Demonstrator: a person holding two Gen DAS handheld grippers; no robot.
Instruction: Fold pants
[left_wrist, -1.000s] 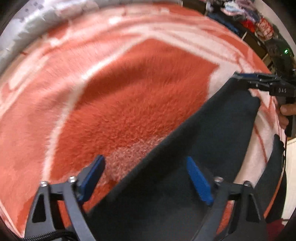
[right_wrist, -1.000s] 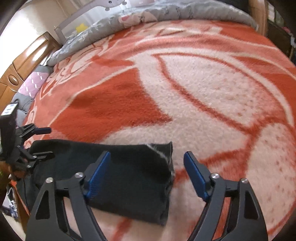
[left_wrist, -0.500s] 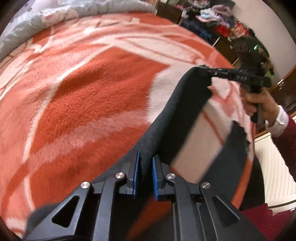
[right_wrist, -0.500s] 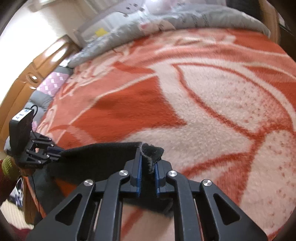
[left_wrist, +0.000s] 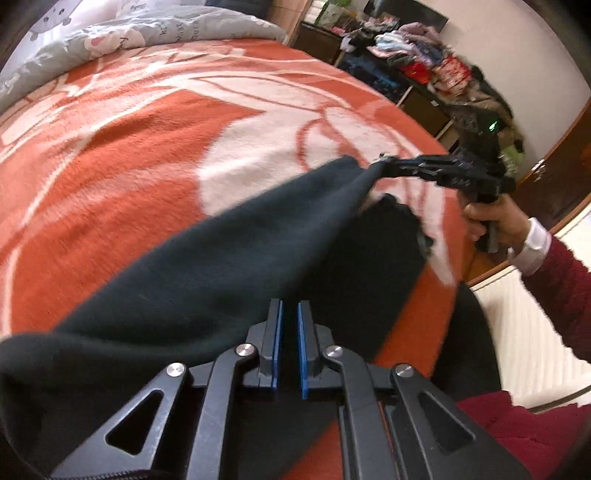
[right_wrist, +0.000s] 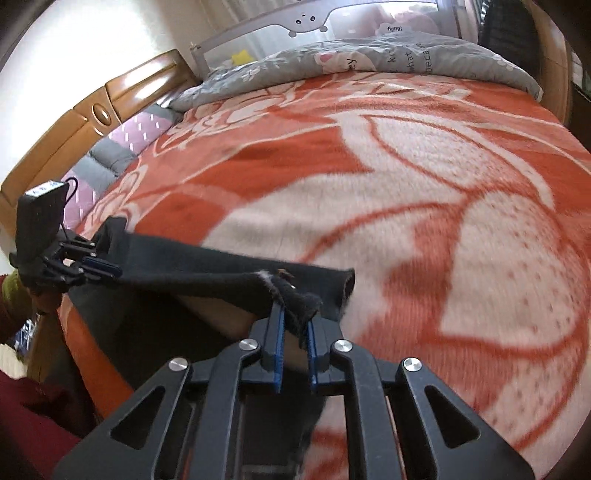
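Note:
Dark pants (left_wrist: 229, 266) hang lifted over the orange and white blanket (left_wrist: 122, 140), stretched between both grippers. My left gripper (left_wrist: 289, 314) is shut on one end of the pants edge. My right gripper (right_wrist: 294, 321) is shut on the other end, where a frayed hem (right_wrist: 299, 302) sticks up between its pads. In the left wrist view the right gripper (left_wrist: 384, 164) pinches the far corner. In the right wrist view the left gripper (right_wrist: 114, 273) holds the pants (right_wrist: 207, 266) at far left. A lower layer of the pants (left_wrist: 388, 258) lies on the blanket.
A grey printed quilt (right_wrist: 388, 59) lies across the far end of the bed. A wooden headboard (right_wrist: 92, 114) and pillows (right_wrist: 125, 144) are at the left. A shelf piled with clothes (left_wrist: 413, 66) stands beyond the bed's right edge.
Both grippers went from open around the pants edge to shut on it, then lifted the fabric off the blanket and drew it taut between them.

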